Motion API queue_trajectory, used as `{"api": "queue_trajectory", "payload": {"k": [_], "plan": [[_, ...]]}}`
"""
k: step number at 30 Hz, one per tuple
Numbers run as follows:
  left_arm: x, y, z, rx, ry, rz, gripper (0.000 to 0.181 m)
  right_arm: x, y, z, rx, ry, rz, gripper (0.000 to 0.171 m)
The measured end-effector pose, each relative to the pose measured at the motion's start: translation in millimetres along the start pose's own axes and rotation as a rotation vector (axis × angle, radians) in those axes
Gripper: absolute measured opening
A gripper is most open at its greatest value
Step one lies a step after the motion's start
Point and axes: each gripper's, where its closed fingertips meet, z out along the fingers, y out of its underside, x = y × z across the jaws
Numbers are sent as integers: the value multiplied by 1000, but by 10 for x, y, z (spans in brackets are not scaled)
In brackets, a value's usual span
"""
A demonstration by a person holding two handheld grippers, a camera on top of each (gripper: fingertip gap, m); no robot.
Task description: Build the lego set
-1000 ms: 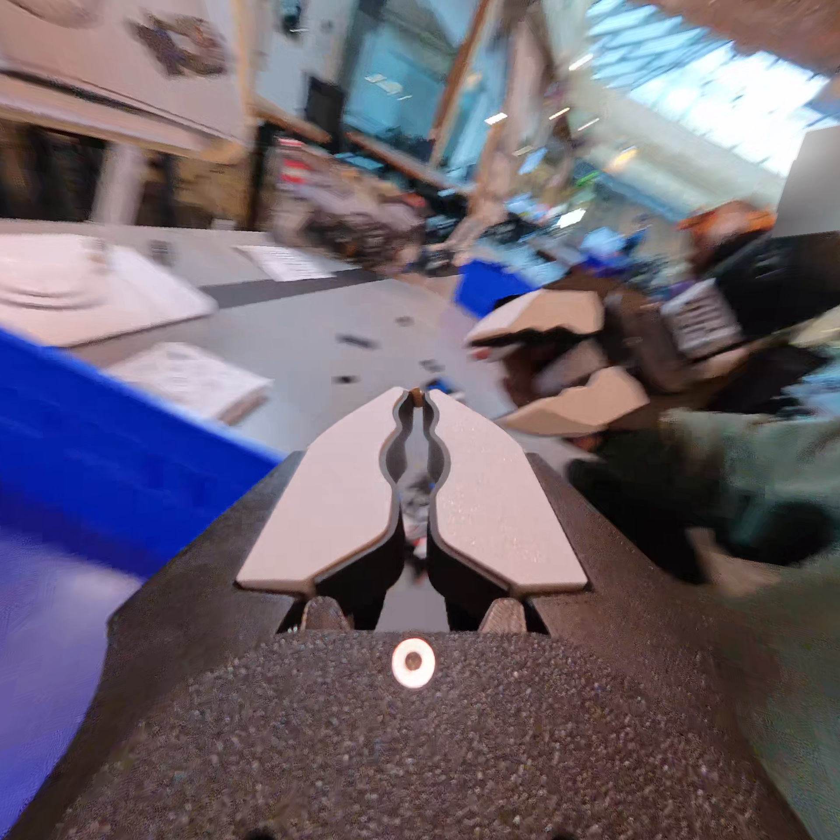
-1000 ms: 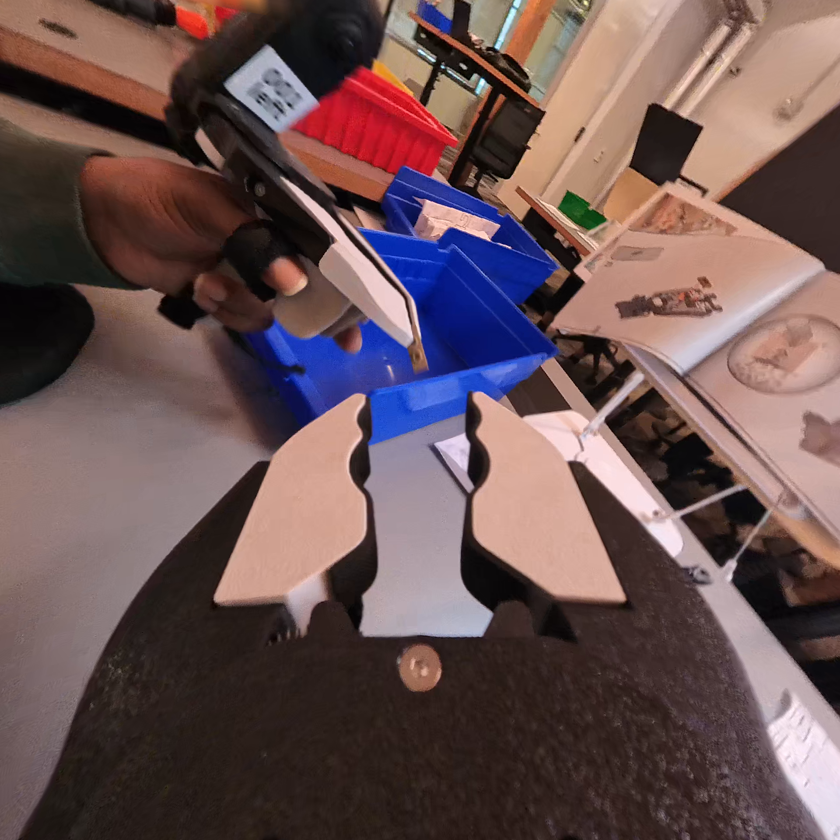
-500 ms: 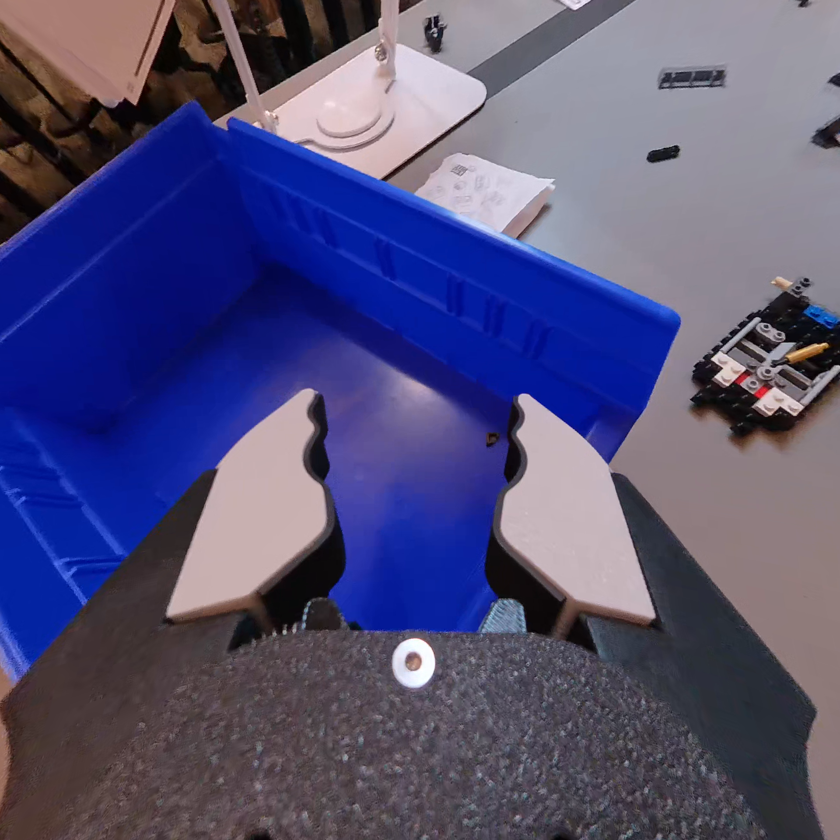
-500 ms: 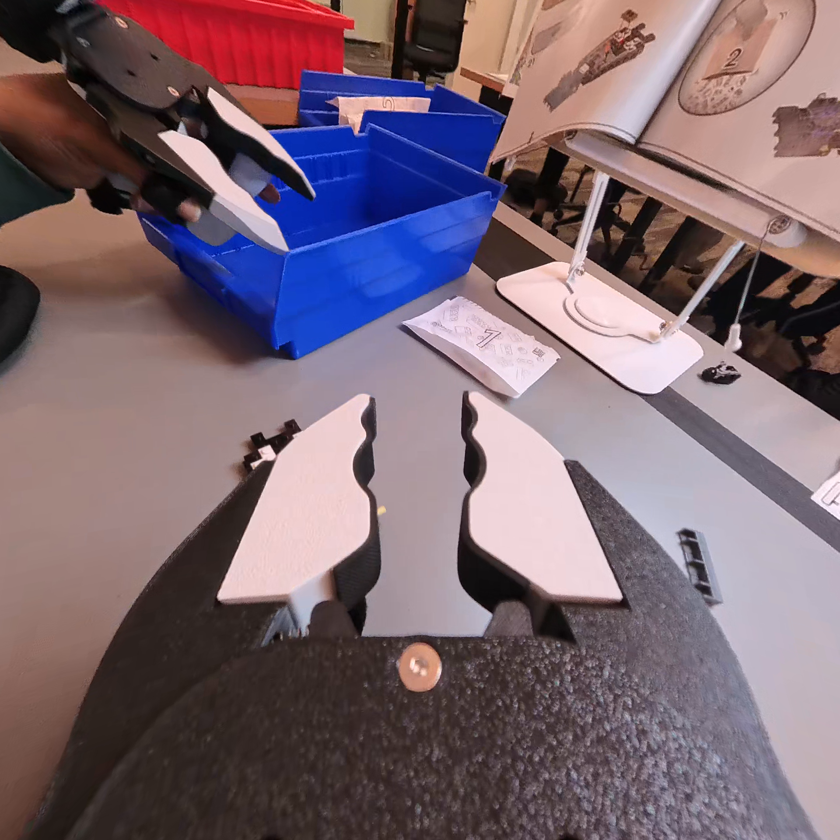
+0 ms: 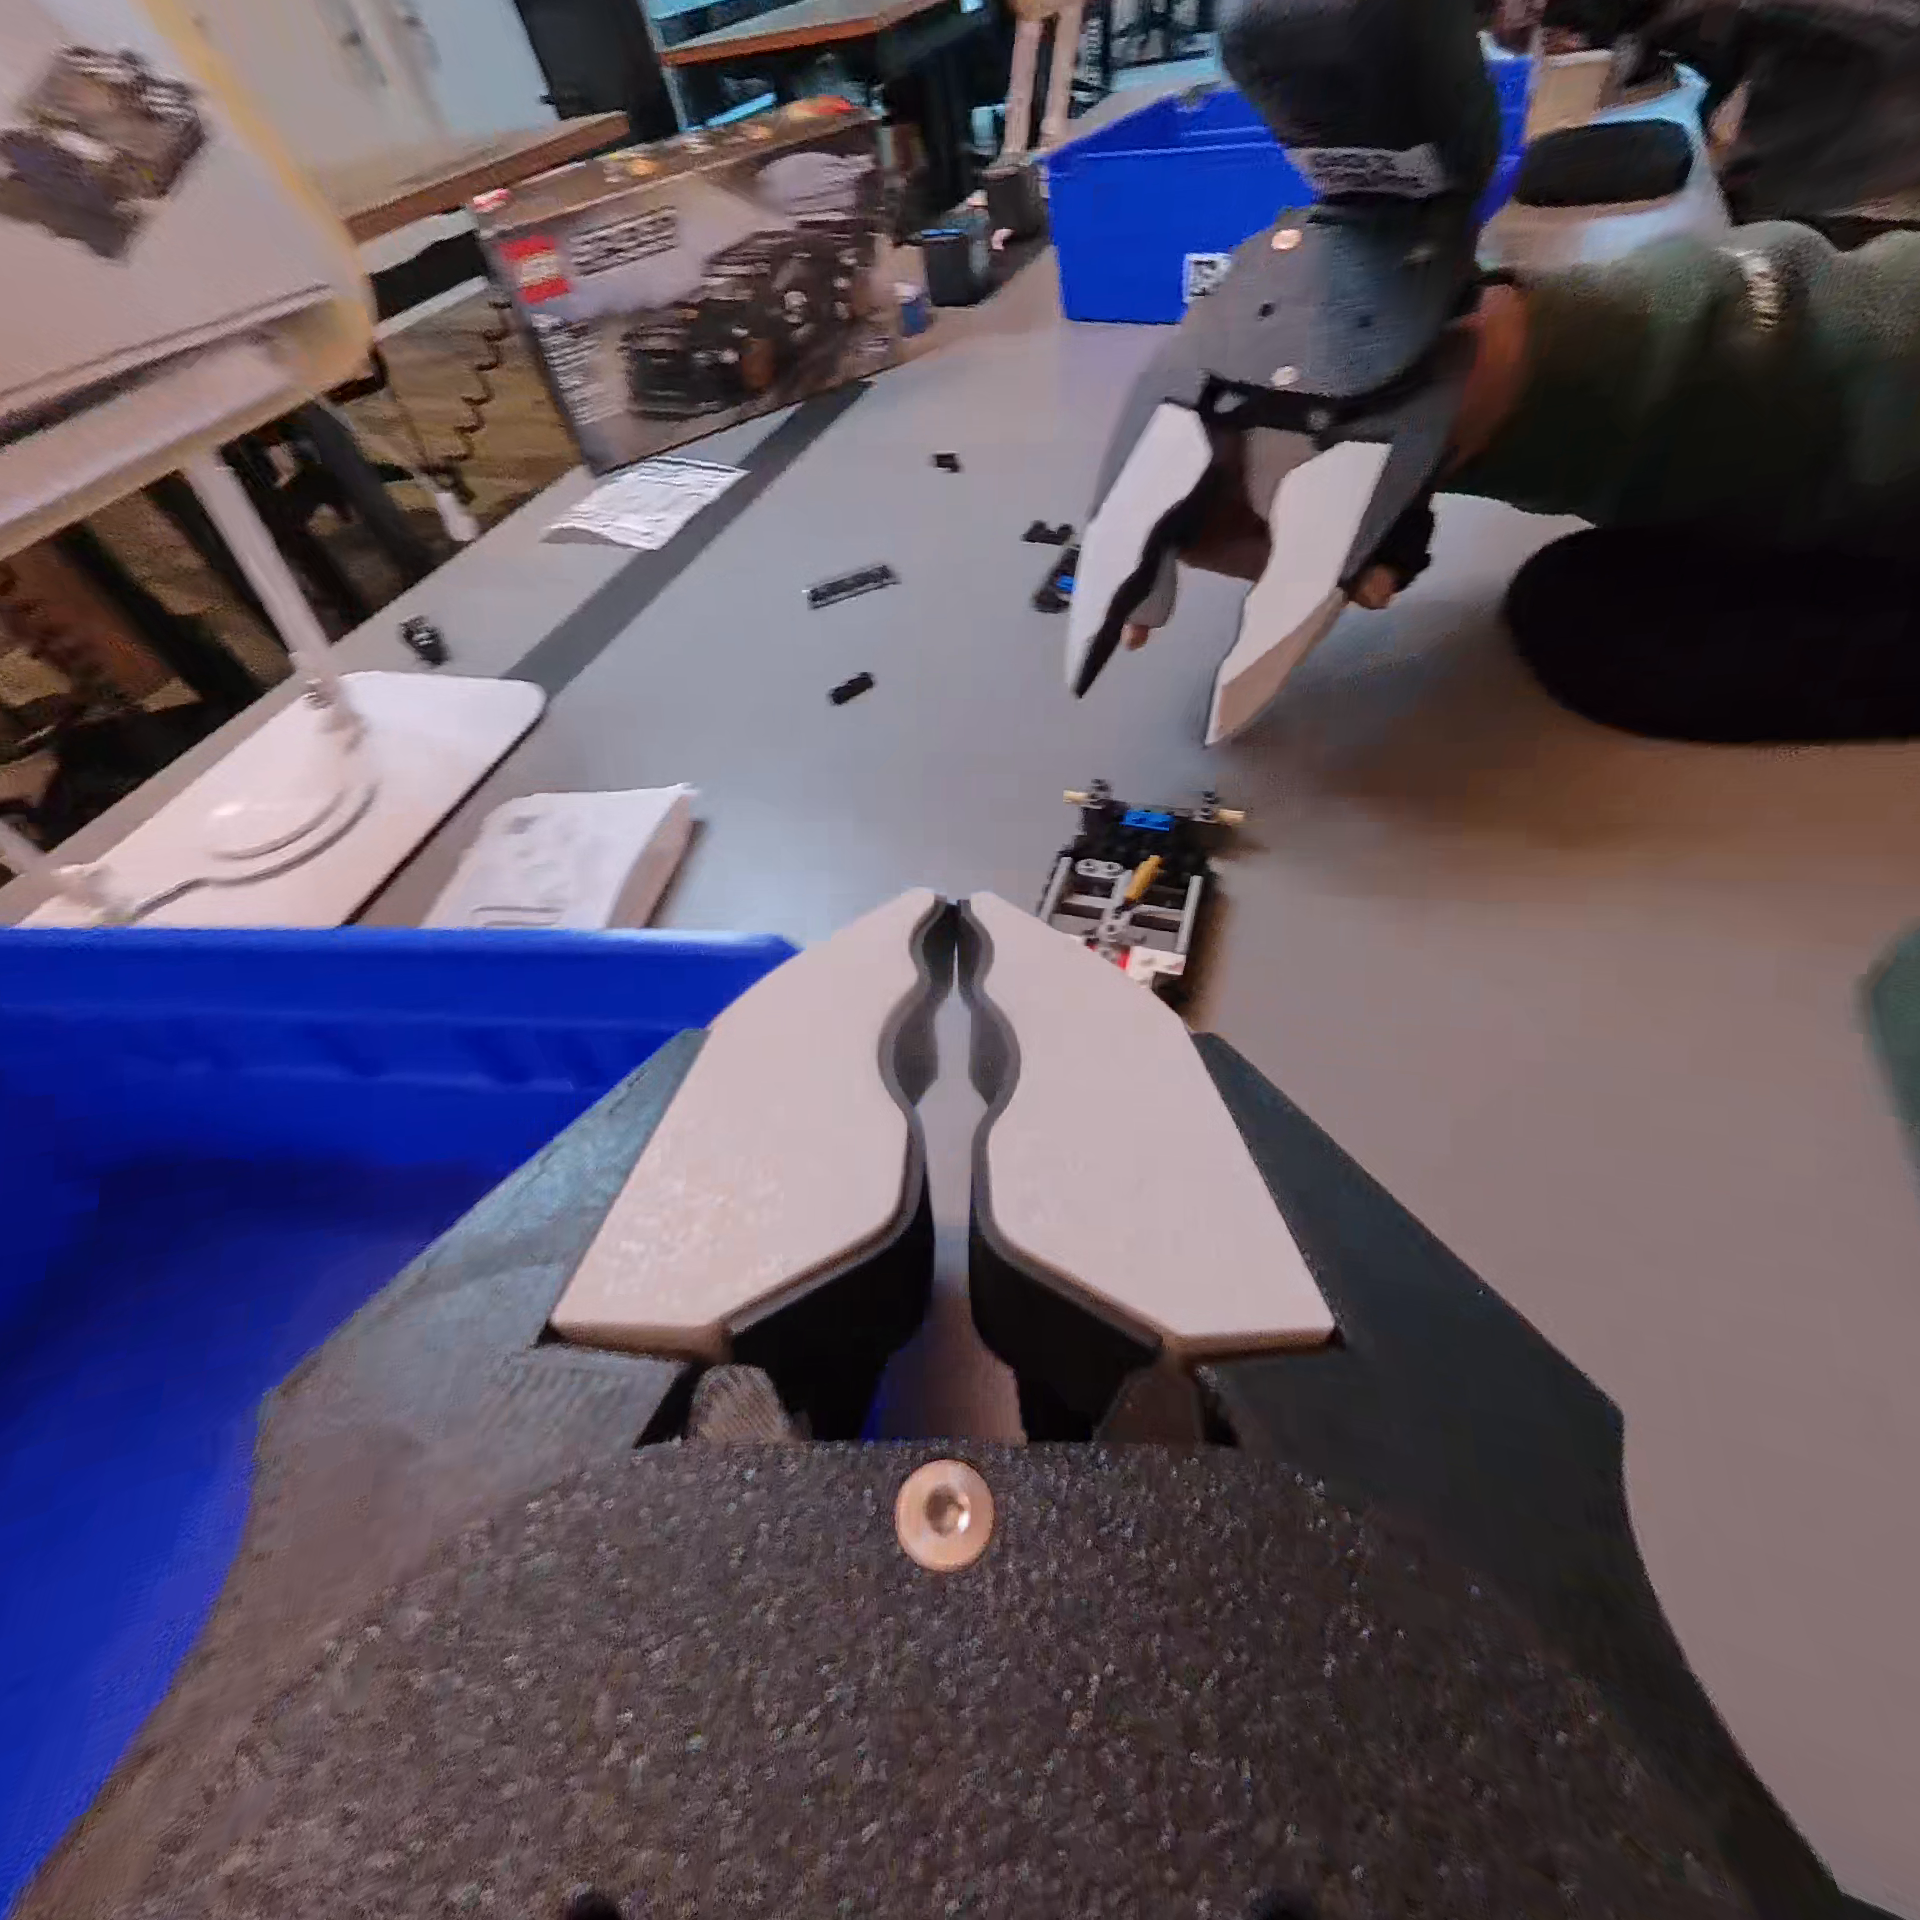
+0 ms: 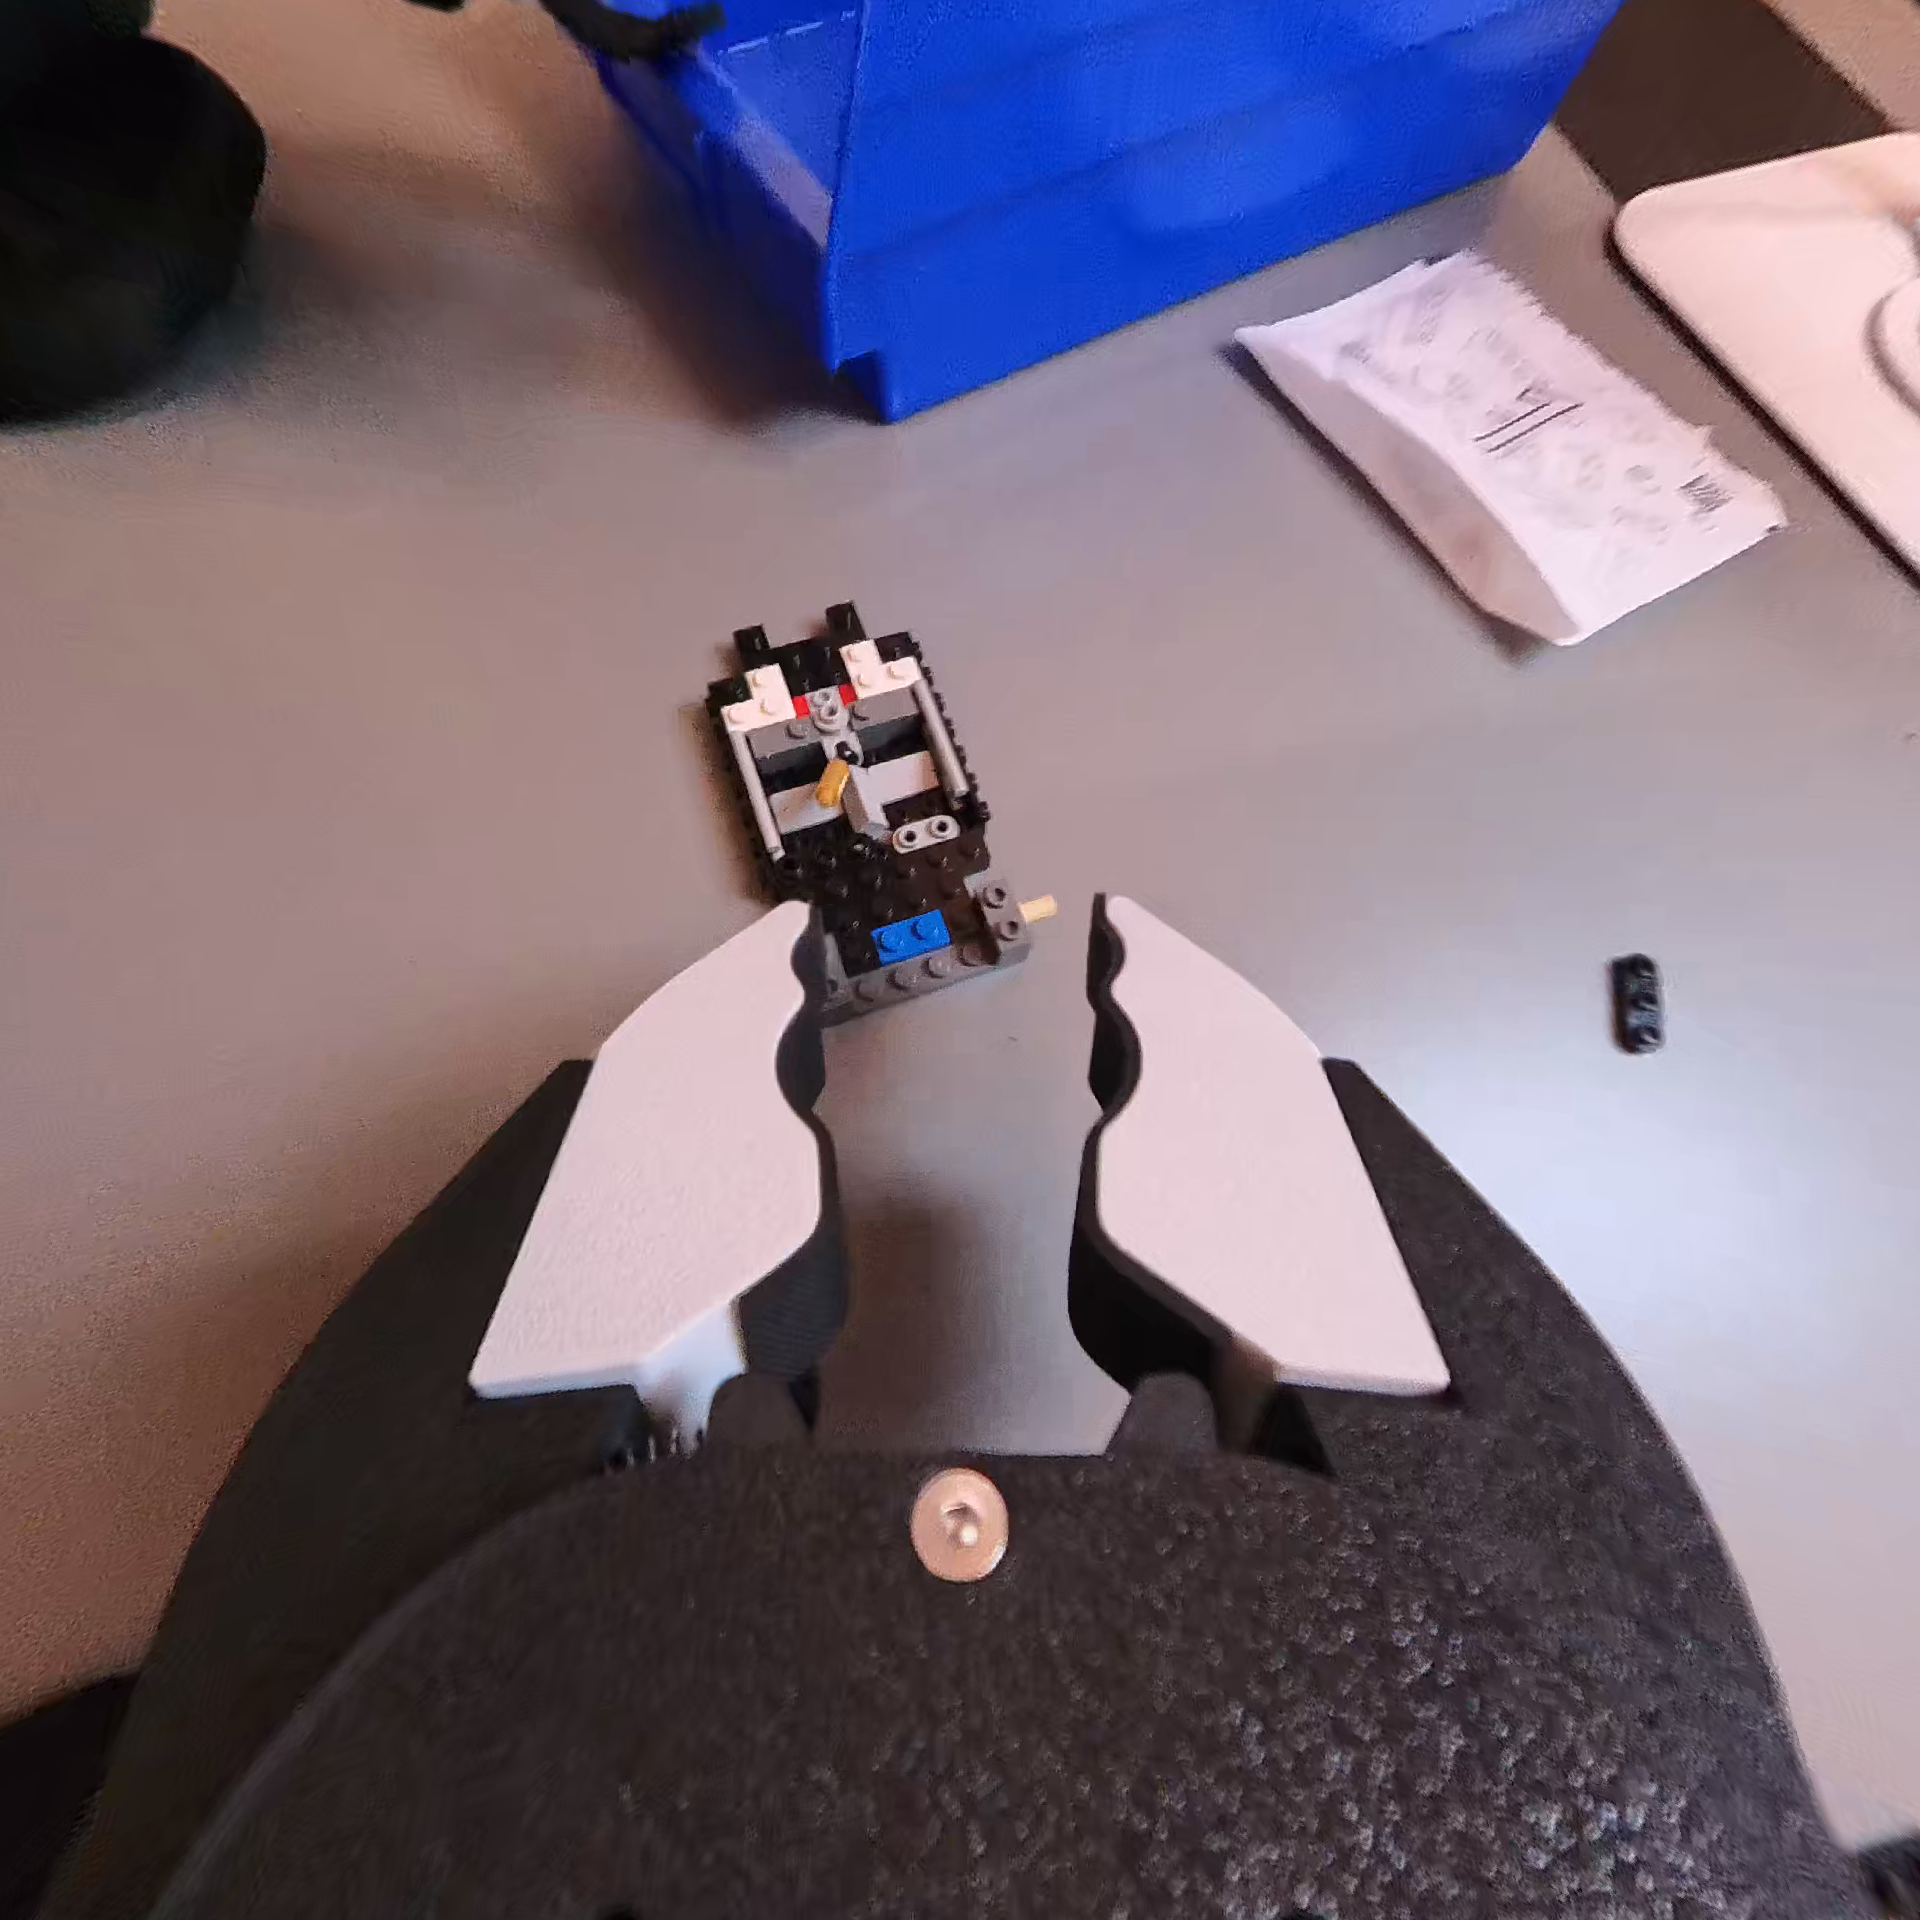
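Grey tabletop [image 6: 1351, 831]: brick model [image 6: 862, 790] lies just beyond parted, empty right gripper [image 6: 948, 914], long axis running away; left gripper [image 5: 954, 914], closed on nothing, farther back by blue bin [image 5: 312, 997].

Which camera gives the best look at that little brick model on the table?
The right wrist view: the brick model lies sharp, seen from above, just beyond the open jaws. The left wrist view shows it low, blurred and partly hidden.
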Motion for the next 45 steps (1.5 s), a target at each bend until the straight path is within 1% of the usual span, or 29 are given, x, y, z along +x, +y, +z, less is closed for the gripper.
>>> {"api": "queue_trajectory", "payload": {"k": [2,4,6,9,10,12,14,17,19,21,25,27,29,32,37,45], "plan": [[114,63,125,-1,33,8,0,-48,-6,62,5,-20,-9,49],[214,101,229,14,58,11,0,-22,-69,109,31,8,-24,49],[304,107,305,27,78,23,0,18,-176,145,81,29,-4,50],[332,145,382,24,56,53,0,104,-330,201,183,91,34,52],[332,160,394,25,51,61,0,137,-353,217,201,123,28,46],[330,188,405,23,52,54,0,264,-457,188,250,238,-22,0],[323,178,408,30,54,44,0,425,-681,160,282,329,-55,0],[320,153,413,42,54,39,0,831,-1205,184,332,474,-104,0],[328,154,419,45,51,40,0,1148,-1616,310,354,533,-108,34],[320,169,424,41,31,56,0,1537,-1987,484,348,615,-118,55],[284,210,440,37,-12,85,0,2211,-2583,818,329,782,-136,82],[286,226,446,29,-13,95,0,2443,-2773,916,314,864,-139,89],[288,218,435,33,-13,110,0,2651,-2821,988,270,948,-154,87],[283,194,411,45,-8,109,0,2828,-2767,1015,254,1007,-170,77],[270,163,381,61,4,100,0,2849,-2738,942,338,969,-162,60],[275,187,382,56,12,96,0,2820,-2716,885,394,889,-145,51]]}}
